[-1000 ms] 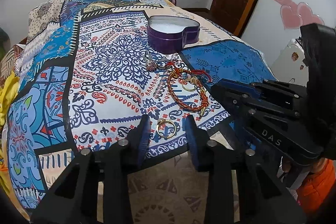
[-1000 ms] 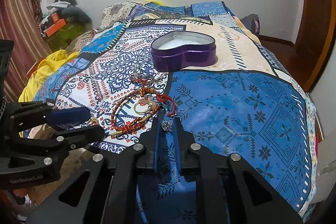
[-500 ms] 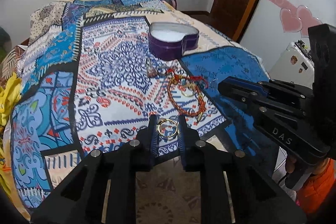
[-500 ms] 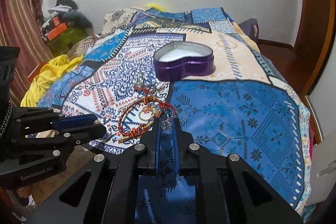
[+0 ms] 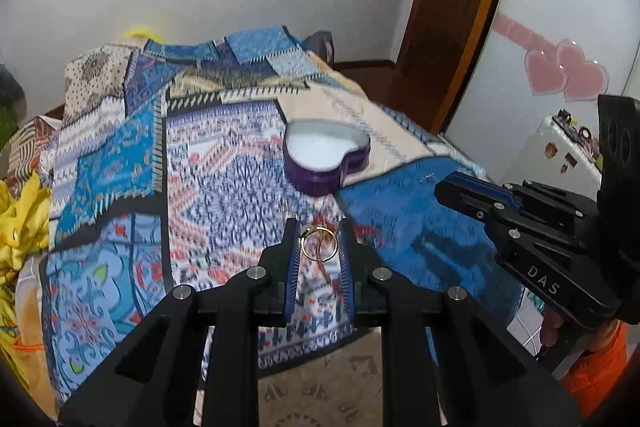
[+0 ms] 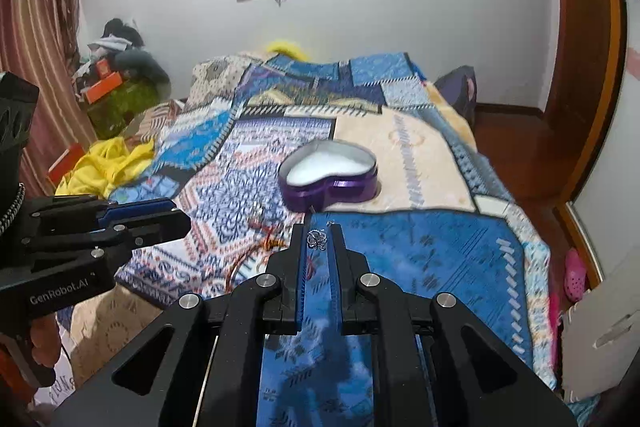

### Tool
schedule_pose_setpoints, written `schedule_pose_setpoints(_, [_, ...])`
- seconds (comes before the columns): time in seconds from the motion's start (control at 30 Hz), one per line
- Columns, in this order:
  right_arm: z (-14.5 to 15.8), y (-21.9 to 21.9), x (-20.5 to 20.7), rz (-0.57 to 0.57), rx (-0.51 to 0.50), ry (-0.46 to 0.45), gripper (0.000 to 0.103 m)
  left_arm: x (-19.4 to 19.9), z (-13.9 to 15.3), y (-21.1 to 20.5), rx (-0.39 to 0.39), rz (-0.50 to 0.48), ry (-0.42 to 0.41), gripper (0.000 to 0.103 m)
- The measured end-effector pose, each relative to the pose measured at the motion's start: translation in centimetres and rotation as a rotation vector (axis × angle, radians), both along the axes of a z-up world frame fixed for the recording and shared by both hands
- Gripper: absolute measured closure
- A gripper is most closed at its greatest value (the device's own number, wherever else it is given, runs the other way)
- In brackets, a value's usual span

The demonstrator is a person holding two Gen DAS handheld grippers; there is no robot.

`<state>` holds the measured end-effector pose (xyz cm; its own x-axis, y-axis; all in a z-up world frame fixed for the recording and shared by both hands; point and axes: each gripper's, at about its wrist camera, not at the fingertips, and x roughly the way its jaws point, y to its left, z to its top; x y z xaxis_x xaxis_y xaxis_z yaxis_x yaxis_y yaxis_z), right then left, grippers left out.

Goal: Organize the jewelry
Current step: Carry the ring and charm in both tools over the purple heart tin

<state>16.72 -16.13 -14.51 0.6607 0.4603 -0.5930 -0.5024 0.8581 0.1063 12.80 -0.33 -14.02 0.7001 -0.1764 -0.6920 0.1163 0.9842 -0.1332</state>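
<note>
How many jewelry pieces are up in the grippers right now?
2. A gold ring is pinched in the left gripper, and a small silver piece in the right gripper. More jewelry on the bedspread is blurred and partly hidden.

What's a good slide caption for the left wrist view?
Left gripper holds a gold ring above the patterned bedspread, near the heart-shaped box.

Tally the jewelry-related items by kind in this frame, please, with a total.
Gold hoops: 1, gold hoop in left gripper
Silver pieces: 1, silver charm in right gripper
Red cord bracelets: 1
Heart boxes: 1
Total: 4
</note>
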Motion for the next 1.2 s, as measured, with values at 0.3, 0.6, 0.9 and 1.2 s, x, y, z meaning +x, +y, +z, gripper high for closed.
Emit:
schedule_pose_setpoints(0.3, [2.3, -0.2, 1.0, -0.022, 0.031, -0.074, 0.094, 1.7, 3.0, 0.4, -0.013, 0.006, -0.08, 0.085])
schedule_pose_setpoints(0.6, [3.1, 0.1, 2.7, -0.027, 0.046, -0.113, 0.094, 4.5, 4.1, 0.6, 0.002, 0.008, -0.114, 0.085])
schedule_pose_setpoints(0.9, [1.7, 1.0, 5.1, -0.013, 0.037, -0.085, 0.094, 7.4, 2.7, 0.7, -0.005, 0.002, -0.074, 0.085])
schedule_pose_setpoints(1.2, [-0.8, 1.9, 7.6, 0.011, -0.014, -0.02, 0.094, 9.8, 0.2, 0.7, -0.013, -0.022, -0.006, 0.085])
